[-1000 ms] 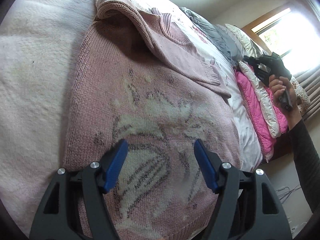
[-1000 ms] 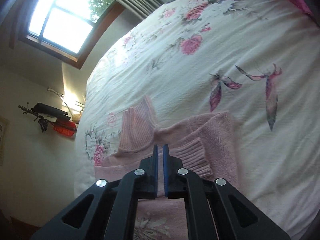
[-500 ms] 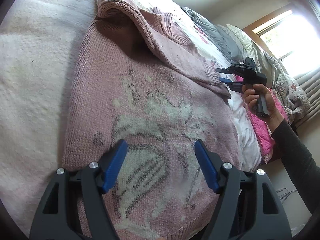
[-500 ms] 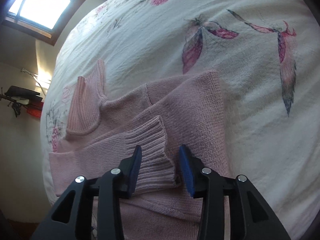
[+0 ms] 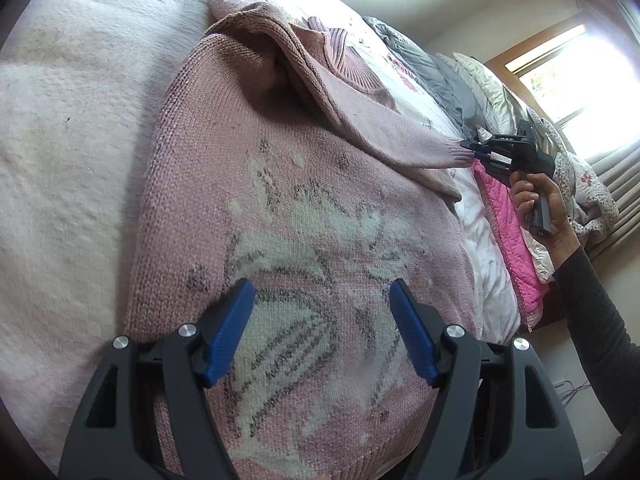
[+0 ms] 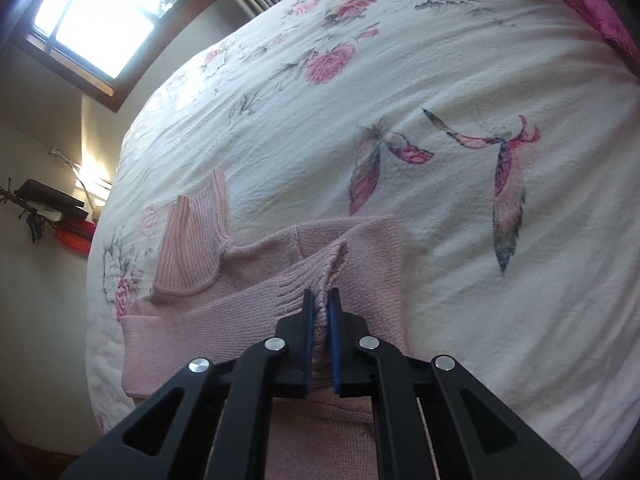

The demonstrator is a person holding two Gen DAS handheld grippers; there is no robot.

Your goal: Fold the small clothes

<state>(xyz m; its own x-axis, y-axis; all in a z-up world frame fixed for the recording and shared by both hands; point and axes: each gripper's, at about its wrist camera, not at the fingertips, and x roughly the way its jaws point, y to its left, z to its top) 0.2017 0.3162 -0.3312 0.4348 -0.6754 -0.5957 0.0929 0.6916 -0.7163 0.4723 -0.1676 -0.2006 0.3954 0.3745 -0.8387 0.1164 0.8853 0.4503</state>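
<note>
A pink knitted sweater (image 5: 288, 216) with a pale grey-and-white pattern lies flat on the floral bedspread (image 5: 60, 140). My left gripper (image 5: 322, 330) hovers open over its lower front, nothing between the blue pads. One sleeve (image 5: 384, 136) is folded across the body. My right gripper (image 6: 320, 312) is shut on that sleeve's ribbed cuff (image 6: 326, 276), lifting it slightly. In the left wrist view the right gripper (image 5: 476, 152) shows at the sleeve end, held by a hand (image 5: 540, 200). The ribbed collar (image 6: 192, 248) points away across the bed.
A bright pink quilt (image 5: 508, 224) and white sheet hang at the bed's right edge. Grey bedding and pillows (image 5: 448, 76) pile at the far end. A window (image 6: 96, 16) sits beyond the bed; wide floral bedspread (image 6: 440, 140) lies past the sweater.
My right gripper came down to the sleeve, opened around the ribbed cuff, then shut on it and raised it a little. The left gripper stayed open in place.
</note>
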